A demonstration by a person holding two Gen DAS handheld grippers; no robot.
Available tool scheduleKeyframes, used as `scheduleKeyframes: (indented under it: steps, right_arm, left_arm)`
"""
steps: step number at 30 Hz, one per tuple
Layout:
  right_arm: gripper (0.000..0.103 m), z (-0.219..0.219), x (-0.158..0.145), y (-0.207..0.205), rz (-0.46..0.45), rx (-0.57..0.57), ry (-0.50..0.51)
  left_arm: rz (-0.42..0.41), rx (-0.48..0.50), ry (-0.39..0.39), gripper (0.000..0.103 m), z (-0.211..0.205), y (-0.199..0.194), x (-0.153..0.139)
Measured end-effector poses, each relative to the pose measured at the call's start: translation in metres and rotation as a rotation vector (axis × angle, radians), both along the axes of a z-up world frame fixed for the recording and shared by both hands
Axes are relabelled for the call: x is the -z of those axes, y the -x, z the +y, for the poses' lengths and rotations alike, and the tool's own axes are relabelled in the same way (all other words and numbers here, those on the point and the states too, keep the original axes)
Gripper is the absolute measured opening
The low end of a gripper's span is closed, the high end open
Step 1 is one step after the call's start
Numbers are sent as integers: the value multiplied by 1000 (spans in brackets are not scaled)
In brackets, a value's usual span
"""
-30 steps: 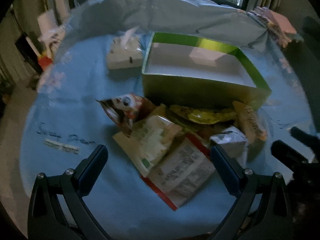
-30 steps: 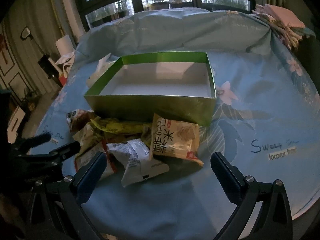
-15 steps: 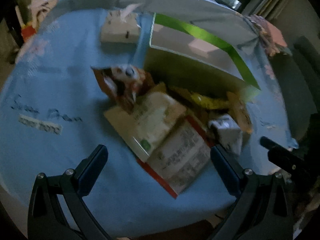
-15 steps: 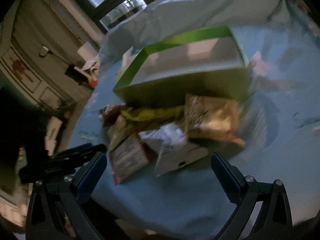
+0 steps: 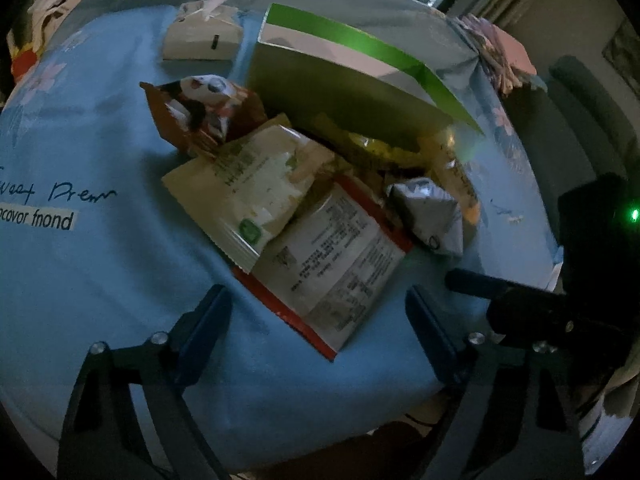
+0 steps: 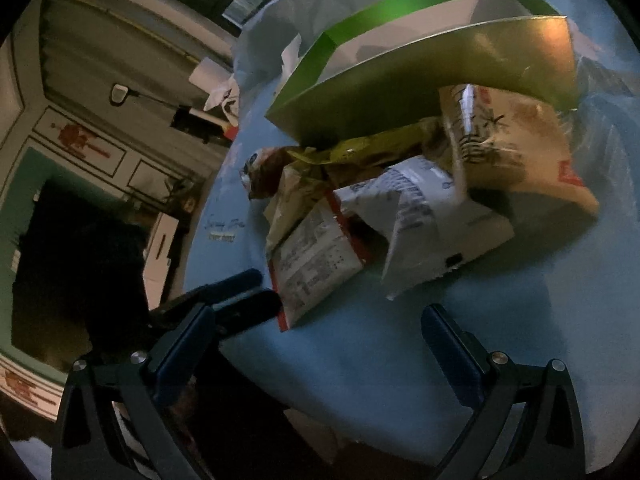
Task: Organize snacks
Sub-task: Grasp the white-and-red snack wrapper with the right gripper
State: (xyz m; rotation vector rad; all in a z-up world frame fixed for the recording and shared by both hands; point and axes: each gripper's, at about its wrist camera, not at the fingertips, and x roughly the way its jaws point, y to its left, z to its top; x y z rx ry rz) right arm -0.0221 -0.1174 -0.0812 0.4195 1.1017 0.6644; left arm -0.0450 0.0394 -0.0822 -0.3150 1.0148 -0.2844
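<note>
A pile of snack packets lies against the near wall of an open green box (image 5: 360,92) (image 6: 420,80). In the left wrist view my left gripper (image 5: 316,304) hangs low over the pile. Its jaws are closing around the near end of a white, red-edged packet (image 5: 336,268) without touching it. A cream packet (image 5: 256,188), a brown one (image 5: 200,112) and a silvery one (image 5: 428,212) lie around it. My right gripper (image 6: 318,316) stands open over bare cloth in front of a white packet (image 6: 420,224) and a beige one (image 6: 512,148).
A tissue box (image 5: 200,36) stands left of the green box. The blue printed cloth (image 5: 100,280) covers the table, whose near edge runs just under both grippers. Folded cloths (image 5: 500,52) lie at the far right, with a dark chair (image 5: 580,120) beyond.
Both grippers tipped downward and came closer to the pile. The left jaws narrowed a little. The right view rolled, so the box now sits tilted.
</note>
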Motion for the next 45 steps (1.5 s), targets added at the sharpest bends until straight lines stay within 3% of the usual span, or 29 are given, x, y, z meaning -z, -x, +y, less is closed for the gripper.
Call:
scheduleKeyframes:
  steps: [8, 9, 11, 15, 22, 24, 26, 30, 36, 39, 42, 43, 44, 45]
  right_arm:
    - [98, 17, 7, -14, 21, -5, -10]
    - [97, 20, 8, -16, 23, -5, -8]
    - [92, 21, 10, -17, 25, -1, -4]
    - [74, 23, 14, -23, 38, 17, -4]
    - [25, 26, 24, -23, 55, 6, 0]
    - [20, 23, 25, -20, 50, 8, -18]
    - [15, 21, 20, -15, 27, -9, -56]
    - [13, 20, 13, -8, 11, -39, -99]
    - [13, 10, 9, -2, 7, -42, -148]
    - [13, 3, 11, -5, 8, -3, -157]
    - [12, -3, 14, -12, 35, 24, -178]
    - [13, -3, 15, -13, 42, 25, -184]
    - [13, -3, 16, -14, 54, 25, -202]
    - [13, -2, 17, -14, 70, 24, -228]
  left_arm:
    - [-2, 26, -4, 76, -1, -10, 6]
    - [-6, 25, -4, 73, 0, -10, 6]
    - [-7, 19, 0, 54, 4, -11, 8]
    - [-7, 4, 35, 43, 12, -10, 11]
    - [-24, -9, 68, 36, 18, -5, 11]
    - [-29, -14, 84, 32, 20, -2, 10]
    - [-44, 6, 130, 9, 21, 3, 7]
    - [-81, 13, 87, 8, 15, 12, -5]
    - [-72, 20, 154, 9, 19, 13, -7]
    - [-50, 41, 143, 28, 12, 15, -3]
    - [-43, 55, 89, 30, 4, 18, 0]
    - [-44, 55, 88, 38, 4, 18, 0]
    - [-45, 53, 88, 56, 3, 17, 0]
    - [-45, 49, 88, 68, 2, 16, 0]
